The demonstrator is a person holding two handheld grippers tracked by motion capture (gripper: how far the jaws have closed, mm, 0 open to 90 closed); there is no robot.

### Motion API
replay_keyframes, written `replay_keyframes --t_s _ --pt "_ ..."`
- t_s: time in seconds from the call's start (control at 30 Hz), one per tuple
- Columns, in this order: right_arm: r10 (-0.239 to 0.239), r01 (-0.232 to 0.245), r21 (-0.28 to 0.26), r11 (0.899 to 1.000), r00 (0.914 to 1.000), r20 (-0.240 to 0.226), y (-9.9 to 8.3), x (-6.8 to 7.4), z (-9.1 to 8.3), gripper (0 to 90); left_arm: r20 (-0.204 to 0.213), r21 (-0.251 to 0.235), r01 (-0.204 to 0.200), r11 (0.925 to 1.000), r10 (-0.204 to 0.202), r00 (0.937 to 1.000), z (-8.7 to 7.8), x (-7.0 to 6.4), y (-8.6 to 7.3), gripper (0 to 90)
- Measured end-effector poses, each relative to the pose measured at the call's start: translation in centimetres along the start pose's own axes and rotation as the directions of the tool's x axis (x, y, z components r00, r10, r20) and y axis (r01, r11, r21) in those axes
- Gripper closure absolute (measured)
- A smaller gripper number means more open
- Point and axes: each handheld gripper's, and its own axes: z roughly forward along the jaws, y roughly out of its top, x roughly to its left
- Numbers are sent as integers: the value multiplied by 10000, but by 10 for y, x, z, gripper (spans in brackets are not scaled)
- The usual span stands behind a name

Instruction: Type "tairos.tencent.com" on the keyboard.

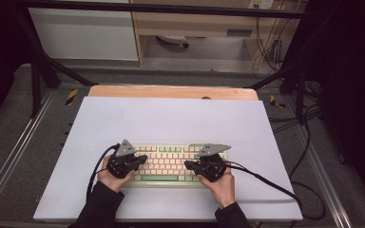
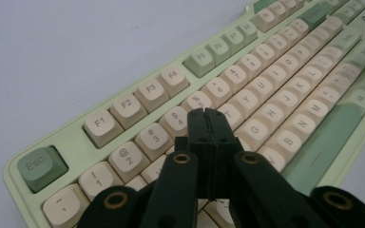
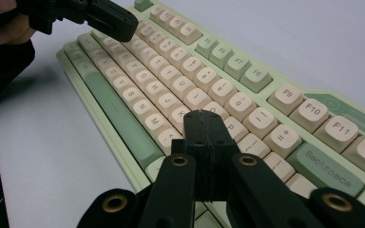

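A: Start at the left. What does the left gripper (image 1: pixel 141 159) look like from the high view?

B: It sits over the keyboard's (image 1: pixel 171 164) left end, at about seven o'clock on the white sheet (image 1: pixel 171 118), held by the person's left hand (image 1: pixel 108 176). It points toward three o'clock, with its cable looping off toward eight o'clock.

A: And its tongs?

B: Pressed together, with nothing between them. In the left gripper view, the left gripper (image 2: pixel 208 114) has its jaws meeting in one thin seam, and the tip hangs above the number row, close to the 4 and 5 keys. I cannot tell if it touches a key.

A: Where does the keyboard lie?

B: On the sheet, near its six o'clock edge, between the two hands. It has a pale green case, cream keys and a green space bar (image 1: pixel 159 178). The green Esc key (image 2: pixel 42 167) is at eight o'clock in the left gripper view.

A: Now the right side.

B: The right gripper (image 1: pixel 188 165) is over the keyboard's right end, pointing toward nine o'clock, in the right hand (image 1: pixel 224 186). The two tips face each other, apart, over the keys.

A: Its tongs?

B: Also together and empty. In the right gripper view the right gripper (image 3: pixel 205 115) hovers near the O and P keys, with the Backspace key (image 3: pixel 324 168) at four o'clock.
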Motion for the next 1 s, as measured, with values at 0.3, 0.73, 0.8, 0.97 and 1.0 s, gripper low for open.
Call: replay_keyframes --t_s 0.3,0.73,0.8,0.97,1.0 --pt "4 -4 0 10000 10000 -12 0 0 0 900 -57 102 75 9999 -74 10000 6 3 -3 900" --pt "47 -47 23 10000 10000 -24 0 0 1 900 -67 119 46 9999 -45 10000 9 3 -5 900" --pt "26 -26 34 10000 10000 -30 0 0 1 900 -39 139 25 9999 -24 10000 9 3 -5 900" --pt "55 -55 58 10000 10000 -45 -1 1 2 900 -38 194 -18 9998 19 10000 10 2 -6 900" --pt "37 -36 66 10000 10000 -43 -1 1 2 900 -21 167 -14 9999 15 10000 9 2 -6 900"
